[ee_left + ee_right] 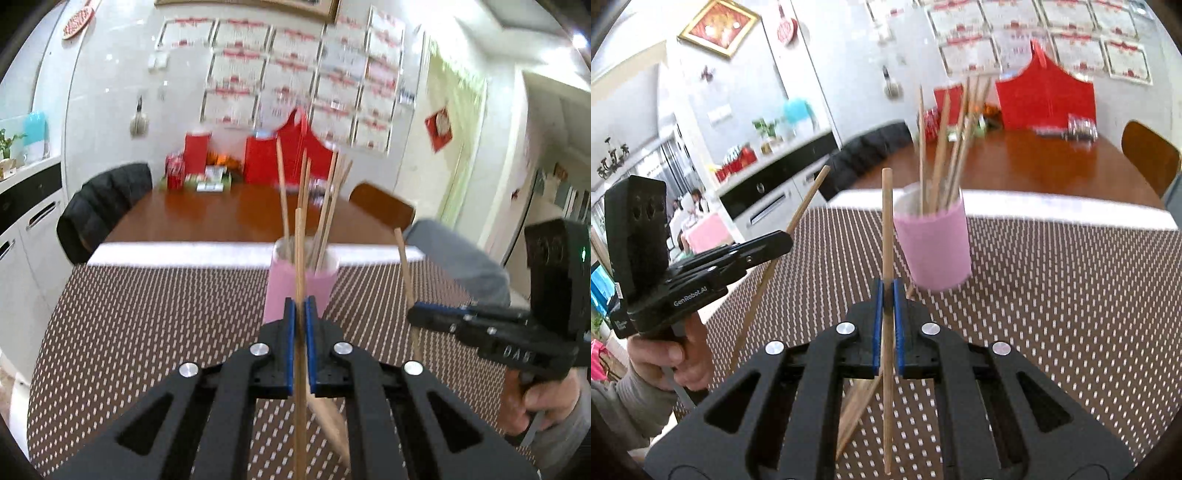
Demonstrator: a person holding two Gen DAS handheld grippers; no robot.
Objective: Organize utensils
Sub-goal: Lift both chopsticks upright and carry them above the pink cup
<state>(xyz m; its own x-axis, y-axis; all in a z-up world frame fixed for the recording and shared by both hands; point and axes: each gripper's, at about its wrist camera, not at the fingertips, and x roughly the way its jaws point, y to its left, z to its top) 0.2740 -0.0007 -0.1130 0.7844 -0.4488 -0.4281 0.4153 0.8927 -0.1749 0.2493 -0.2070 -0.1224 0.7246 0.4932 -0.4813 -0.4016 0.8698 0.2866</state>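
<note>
A pink cup stands on the dotted brown mat and holds several wooden chopsticks. My left gripper is shut on one upright chopstick, just in front of the cup. My right gripper is shut on another upright chopstick, a little left of the cup. Each gripper shows in the other's view: the right gripper with its chopstick, the left gripper with its slanted chopstick. More chopsticks lie on the mat under my right gripper.
The dotted mat covers the near table, ending at a white edge. Beyond is a brown table with red bags, a red can and dark chairs. A white cabinet stands left.
</note>
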